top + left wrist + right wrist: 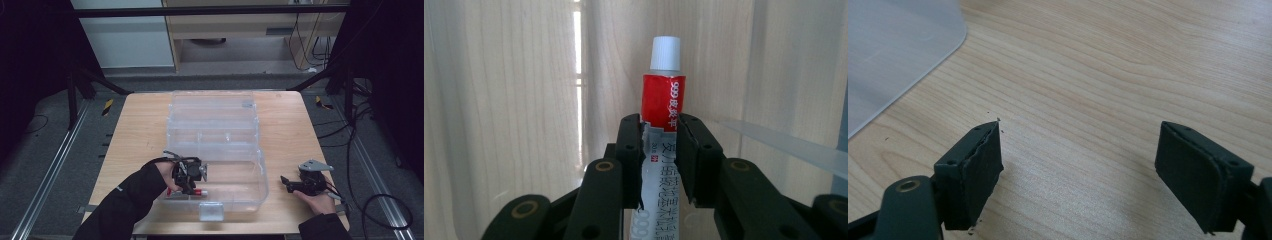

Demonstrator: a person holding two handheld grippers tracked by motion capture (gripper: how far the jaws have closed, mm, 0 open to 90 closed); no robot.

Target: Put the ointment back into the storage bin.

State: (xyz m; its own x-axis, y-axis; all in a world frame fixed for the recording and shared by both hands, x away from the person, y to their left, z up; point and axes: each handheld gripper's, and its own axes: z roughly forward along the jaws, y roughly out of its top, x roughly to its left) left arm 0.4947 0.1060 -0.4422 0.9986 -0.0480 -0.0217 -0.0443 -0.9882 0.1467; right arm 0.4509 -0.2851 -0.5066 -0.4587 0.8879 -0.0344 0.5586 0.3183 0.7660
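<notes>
Wooden table (140,135), clear box (220,125), tube (662,102) pinched between left gripper (660,150) fingers (630,155)

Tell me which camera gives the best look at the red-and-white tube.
The left gripper view: the tube stands close up, white cap up, its print readable, pinched between the left tongs. The high view shows it as a small red speck inside the clear plastic box. The right gripper view looks at bare tabletop.

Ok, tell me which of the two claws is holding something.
The left claw, inside the clear box: it is shut on a red-and-white tube. The right claw sits open and empty over the table.
</notes>
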